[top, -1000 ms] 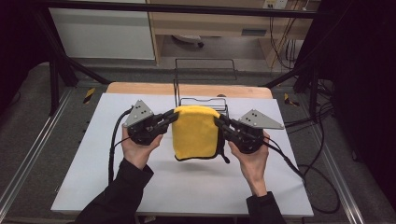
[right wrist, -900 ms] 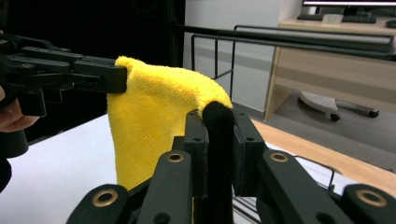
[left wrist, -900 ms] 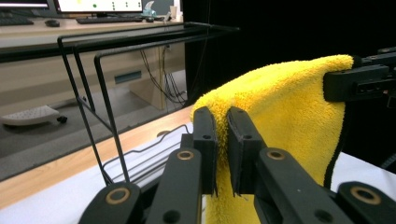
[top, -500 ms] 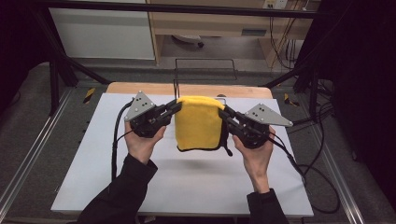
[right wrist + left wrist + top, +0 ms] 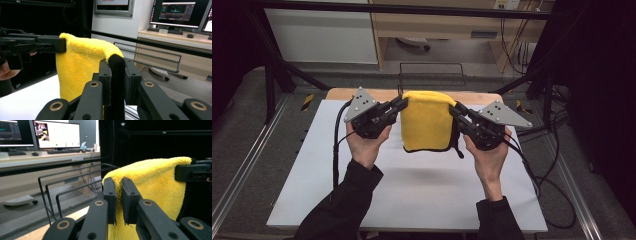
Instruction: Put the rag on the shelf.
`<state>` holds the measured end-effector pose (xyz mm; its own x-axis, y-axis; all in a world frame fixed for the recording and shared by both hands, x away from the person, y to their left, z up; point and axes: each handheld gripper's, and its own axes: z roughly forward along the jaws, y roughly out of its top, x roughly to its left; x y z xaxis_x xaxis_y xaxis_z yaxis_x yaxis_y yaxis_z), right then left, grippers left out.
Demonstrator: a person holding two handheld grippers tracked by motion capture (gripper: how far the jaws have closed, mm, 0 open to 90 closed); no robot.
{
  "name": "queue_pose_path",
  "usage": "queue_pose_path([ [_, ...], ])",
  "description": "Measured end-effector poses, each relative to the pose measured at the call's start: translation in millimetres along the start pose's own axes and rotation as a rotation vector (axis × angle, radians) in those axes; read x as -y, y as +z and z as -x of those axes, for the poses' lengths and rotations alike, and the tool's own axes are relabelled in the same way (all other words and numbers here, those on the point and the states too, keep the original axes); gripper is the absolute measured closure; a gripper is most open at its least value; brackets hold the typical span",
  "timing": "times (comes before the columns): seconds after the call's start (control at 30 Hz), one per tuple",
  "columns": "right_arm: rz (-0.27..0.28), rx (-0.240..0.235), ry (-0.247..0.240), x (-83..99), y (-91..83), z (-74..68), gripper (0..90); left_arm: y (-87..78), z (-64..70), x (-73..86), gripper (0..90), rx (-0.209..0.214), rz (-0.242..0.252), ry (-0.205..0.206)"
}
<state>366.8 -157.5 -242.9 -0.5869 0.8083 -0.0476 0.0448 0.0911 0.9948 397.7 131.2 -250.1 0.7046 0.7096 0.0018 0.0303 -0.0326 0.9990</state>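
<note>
A folded yellow cloth (image 5: pixel 427 122) with a black trim hangs in the air above the white table (image 5: pixel 412 190), stretched between both grippers. My left gripper (image 5: pixel 400 106) is shut on its upper left corner, and my right gripper (image 5: pixel 457 112) is shut on its upper right corner. In the left gripper view, my left gripper (image 5: pixel 118 202) pinches the yellow cloth (image 5: pixel 155 182), with the right gripper (image 5: pixel 192 172) clamped at the far corner. In the right gripper view, my right gripper (image 5: pixel 117 77) grips the black-trimmed corner of the cloth (image 5: pixel 80 65), and the left gripper (image 5: pixel 47 45) holds the opposite end.
A black wire rack (image 5: pixel 432 75) stands just past the table's far wooden edge (image 5: pixel 362 93), directly behind the cloth. Cables (image 5: pixel 547 170) trail off the table's right side. Desks with monitors (image 5: pixel 57 135) lie beyond.
Both grippers have risen and moved toward the far edge with the cloth. It has come off the table and now hangs free, closer to the wire rack.
</note>
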Motion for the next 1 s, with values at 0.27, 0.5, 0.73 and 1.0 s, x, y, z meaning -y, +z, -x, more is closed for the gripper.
queue_pose_path([
  [0.27, 0.032, 0.019, -0.003, -11.7, 2.4, 4.2, 79.5, 5.4, -0.7, -14.5, 83.0, -0.013, 0.027, 0.008],
  [0.5, 0.065, 0.029, -0.007, -24.8, 5.1, 7.9, 79.5, 9.5, -2.3, -27.0, 83.0, -0.022, 0.058, 0.011],
  [0.73, 0.084, 0.041, -0.016, -36.0, 8.7, 10.2, 79.6, 14.0, -6.2, -37.5, 83.1, -0.027, 0.080, 0.005],
  [1.0, 0.117, 0.054, -0.019, -48.2, 12.2, 15.8, 79.6, 18.4, -7.1, -49.5, 83.1, -0.030, 0.126, -0.004],
])
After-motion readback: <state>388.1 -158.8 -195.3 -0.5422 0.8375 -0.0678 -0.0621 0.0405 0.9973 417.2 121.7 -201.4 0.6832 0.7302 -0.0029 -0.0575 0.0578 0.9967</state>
